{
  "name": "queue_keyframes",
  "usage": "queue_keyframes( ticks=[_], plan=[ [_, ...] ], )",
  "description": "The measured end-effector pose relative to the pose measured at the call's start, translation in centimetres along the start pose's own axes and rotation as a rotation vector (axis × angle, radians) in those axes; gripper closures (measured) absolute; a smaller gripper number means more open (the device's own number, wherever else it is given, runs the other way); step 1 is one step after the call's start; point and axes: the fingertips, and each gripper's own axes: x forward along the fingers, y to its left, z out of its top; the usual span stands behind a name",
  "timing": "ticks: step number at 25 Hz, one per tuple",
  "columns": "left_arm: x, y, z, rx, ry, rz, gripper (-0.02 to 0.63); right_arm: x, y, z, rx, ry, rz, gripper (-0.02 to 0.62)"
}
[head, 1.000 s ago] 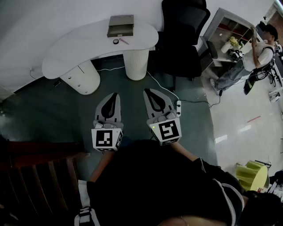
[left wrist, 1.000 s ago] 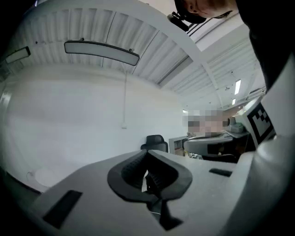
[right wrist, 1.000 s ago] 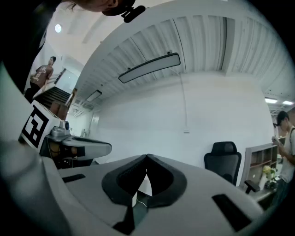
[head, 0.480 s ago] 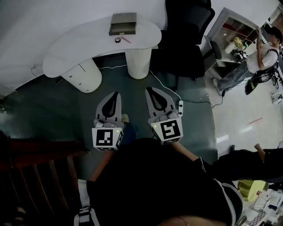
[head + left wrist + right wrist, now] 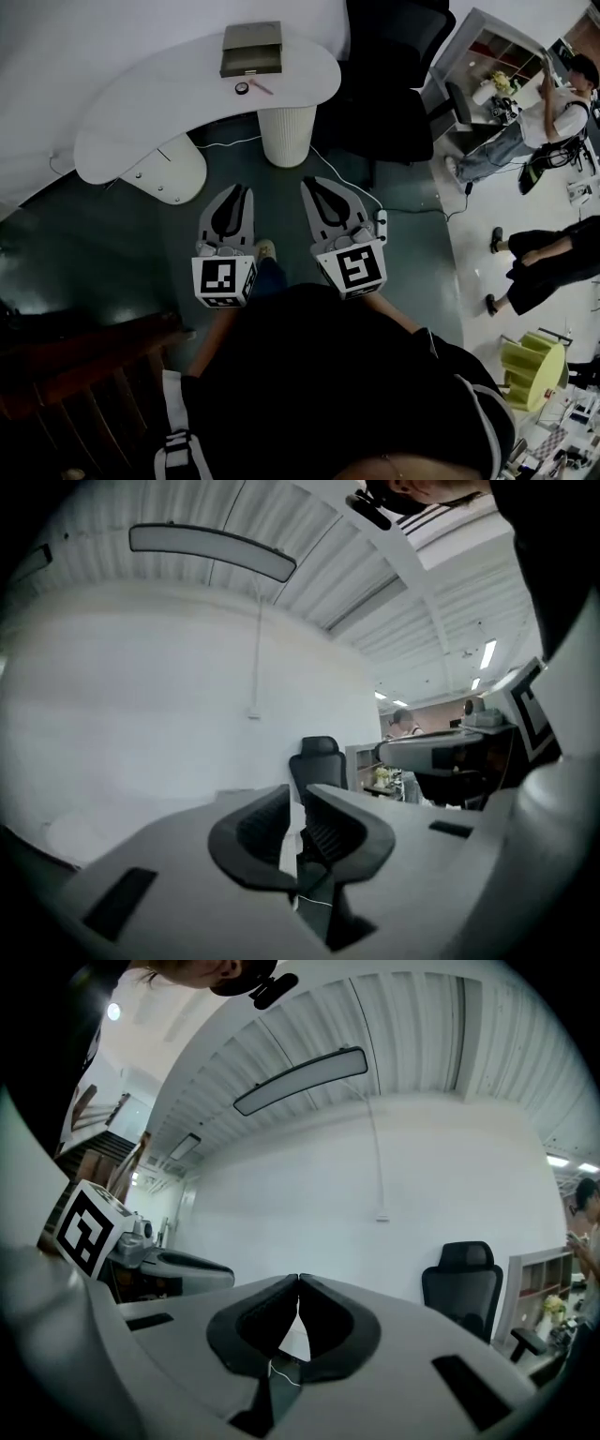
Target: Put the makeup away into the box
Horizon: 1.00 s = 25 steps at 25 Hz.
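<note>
A flat grey-olive box [image 5: 251, 49] lies closed on the far side of a white curved table [image 5: 141, 112]. In front of the box lie a small round black makeup item [image 5: 243, 88] and a thin pink stick [image 5: 262, 86]. Both grippers are held level over the dark floor, well short of the table. My left gripper [image 5: 244, 190] [image 5: 298, 794] has its jaws opening, with a narrow gap and nothing between them. My right gripper [image 5: 310, 184] [image 5: 298, 1281] is shut and empty, its tips touching.
The table stands on a ribbed white pedestal [image 5: 285, 136]. A black office chair [image 5: 389, 84] is to its right, and a white power strip [image 5: 380, 225] with a cable lies on the floor. People [image 5: 539, 108] and a shelf are at the far right, dark wooden stairs [image 5: 75, 375] at lower left.
Both grippers have moved forward toward the table. A shoe now shows between them, and another person has walked in at the right edge.
</note>
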Motion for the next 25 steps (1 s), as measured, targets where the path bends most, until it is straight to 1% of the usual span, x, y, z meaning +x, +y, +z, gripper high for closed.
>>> queue_keyframes(
  ticks=[1, 3, 6, 11, 16, 18, 20, 22, 25],
  plan=[
    [0.7, 0.4, 0.0, 0.000, 0.008, -0.009, 0.556, 0.6, -0.3, 0.0, 0.007, 0.006, -0.005, 0.572],
    [2.3, 1.7, -0.1, 0.001, 0.024, -0.026, 0.546, 2.5, -0.8, 0.0, 0.016, 0.020, -0.012, 0.572],
    [5.5, 5.0, -0.6, -0.007, 0.050, -0.046, 0.511, 6.7, -1.5, -0.6, 0.016, 0.045, -0.024, 0.572],
    [9.2, 9.1, -1.8, -0.017, 0.079, -0.079, 0.497, 12.2, -2.2, -1.4, 0.034, 0.092, -0.045, 0.572],
    [12.3, 12.7, -2.9, -0.029, 0.099, -0.121, 0.491, 16.5, -2.6, -2.4, 0.044, 0.100, -0.074, 0.572],
    [13.2, 13.9, -3.6, -0.038, 0.107, -0.130, 0.488, 18.0, -2.8, -2.9, 0.045, 0.095, -0.088, 0.572],
    [14.1, 14.9, -3.9, -0.045, 0.114, -0.142, 0.482, 19.0, -3.1, -3.4, 0.055, 0.113, -0.105, 0.572],
    [14.9, 15.6, -3.9, -0.036, 0.114, -0.161, 0.482, 19.7, -3.3, -3.6, 0.067, 0.137, -0.127, 0.572],
    [15.4, 16.1, -3.9, -0.017, 0.114, -0.176, 0.480, 20.2, -3.5, -3.6, 0.064, 0.141, -0.149, 0.572]
  ],
)
